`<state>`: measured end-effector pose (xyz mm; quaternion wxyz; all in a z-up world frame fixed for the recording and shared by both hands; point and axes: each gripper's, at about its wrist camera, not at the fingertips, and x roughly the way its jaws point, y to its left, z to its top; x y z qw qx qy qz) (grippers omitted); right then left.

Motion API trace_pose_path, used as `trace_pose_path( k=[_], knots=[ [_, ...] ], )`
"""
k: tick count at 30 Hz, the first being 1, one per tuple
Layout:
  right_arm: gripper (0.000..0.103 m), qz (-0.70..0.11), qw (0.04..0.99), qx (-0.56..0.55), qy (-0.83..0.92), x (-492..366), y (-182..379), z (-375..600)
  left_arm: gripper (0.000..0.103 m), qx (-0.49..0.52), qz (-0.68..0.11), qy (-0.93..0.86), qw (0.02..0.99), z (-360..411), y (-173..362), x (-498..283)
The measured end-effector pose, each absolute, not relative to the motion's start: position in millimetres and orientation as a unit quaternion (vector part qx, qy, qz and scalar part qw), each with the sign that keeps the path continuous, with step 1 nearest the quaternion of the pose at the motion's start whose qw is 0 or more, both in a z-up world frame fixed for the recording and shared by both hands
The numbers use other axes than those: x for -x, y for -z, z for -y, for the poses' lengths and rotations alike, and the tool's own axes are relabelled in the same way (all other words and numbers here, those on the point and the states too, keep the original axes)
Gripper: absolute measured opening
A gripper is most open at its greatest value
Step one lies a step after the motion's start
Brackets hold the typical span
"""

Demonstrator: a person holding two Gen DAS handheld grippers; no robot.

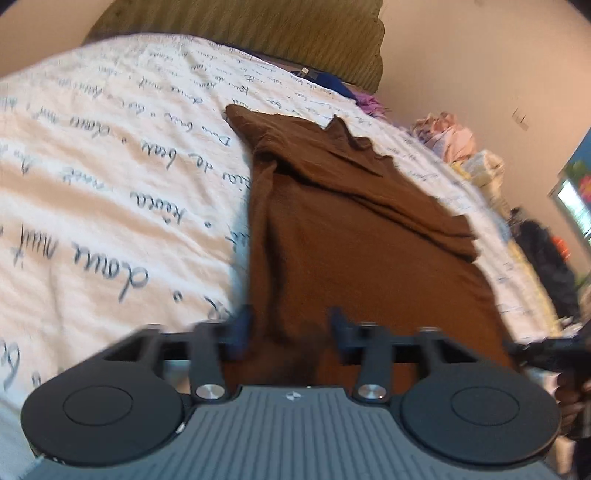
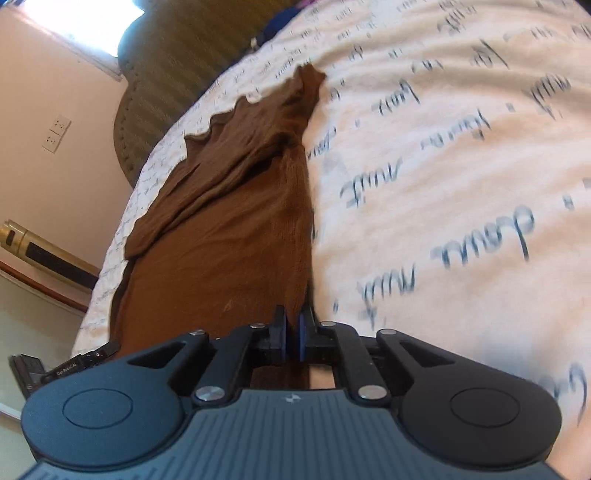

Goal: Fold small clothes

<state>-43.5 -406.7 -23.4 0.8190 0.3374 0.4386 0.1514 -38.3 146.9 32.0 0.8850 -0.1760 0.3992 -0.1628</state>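
Note:
A brown knit garment (image 1: 354, 236) lies stretched out on a white bedspread (image 1: 110, 166) with dark handwriting print. Its far end is creased and partly folded over. My left gripper (image 1: 291, 332) is open at the garment's near edge, its fingers standing apart over the cloth. In the right wrist view the same brown garment (image 2: 221, 229) runs away from the camera. My right gripper (image 2: 293, 332) is shut on the garment's near right edge, the cloth pinched between the blue pads.
An olive ribbed cushion (image 1: 258, 33) stands at the head of the bed. Folded and loose clothes (image 1: 454, 136) are piled at the bed's far right. A wall with sockets (image 2: 55, 133) and a gold and black cylinder (image 2: 44, 251) are left of the bed.

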Motion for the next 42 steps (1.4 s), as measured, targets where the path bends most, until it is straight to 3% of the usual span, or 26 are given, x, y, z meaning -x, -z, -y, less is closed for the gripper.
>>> trace_pose_path(
  k=[1,7,9,10,11,13,19,26,27,29,32,35,39,42],
  knots=[
    [0.014,-0.441,0.812,-0.345,-0.165,52,23,408,0.084,0.192,-0.393,0.163,0.885,-151,-34,48],
    [0.015,-0.484,0.747,-0.396,-0.224,106,42,403,0.074,0.240,-0.416,0.193,0.855,-153,-25,96],
    [0.015,-0.485,0.748,-0.390,-0.231,114,41,396,0.064,0.243,-0.425,0.208,0.847,-149,-24,102],
    [0.012,-0.483,0.750,-0.386,-0.234,116,39,393,0.051,0.250,-0.434,0.219,0.837,-148,-22,102],
    [0.007,-0.478,0.757,-0.378,-0.234,117,37,392,0.027,0.253,-0.445,0.226,0.829,-146,-20,101],
    [0.005,-0.470,0.770,-0.357,-0.243,120,31,388,0.003,0.246,-0.464,0.227,0.821,-142,-14,99],
    [0.004,-0.464,0.803,-0.298,-0.225,135,7,392,0.003,0.210,-0.450,0.210,0.842,-151,-29,107],
    [0.006,-0.481,0.794,-0.316,-0.196,137,21,409,0.013,0.195,-0.459,0.207,0.841,-163,-20,108],
    [0.006,-0.478,0.795,-0.324,-0.187,136,15,415,0.019,0.193,-0.459,0.212,0.841,-166,-26,110],
    [0.006,-0.441,0.820,-0.330,-0.158,136,-4,428,0.053,0.191,-0.443,0.198,0.853,-173,-43,110],
    [0.010,-0.387,0.865,-0.302,-0.106,115,-35,415,0.080,0.186,-0.368,0.139,0.901,-164,-79,98],
    [0.021,-0.351,0.875,-0.304,-0.135,70,-41,369,0.081,0.146,-0.311,0.096,0.934,-113,-94,72],
    [0.042,-0.334,0.905,-0.221,-0.140,0,-31,281,0.079,0.066,-0.313,0.099,0.942,-22,-64,30],
    [0.043,-0.336,0.936,-0.081,-0.073,-30,-11,229,0.077,-0.015,-0.352,0.068,0.933,21,-26,10]
  ],
)
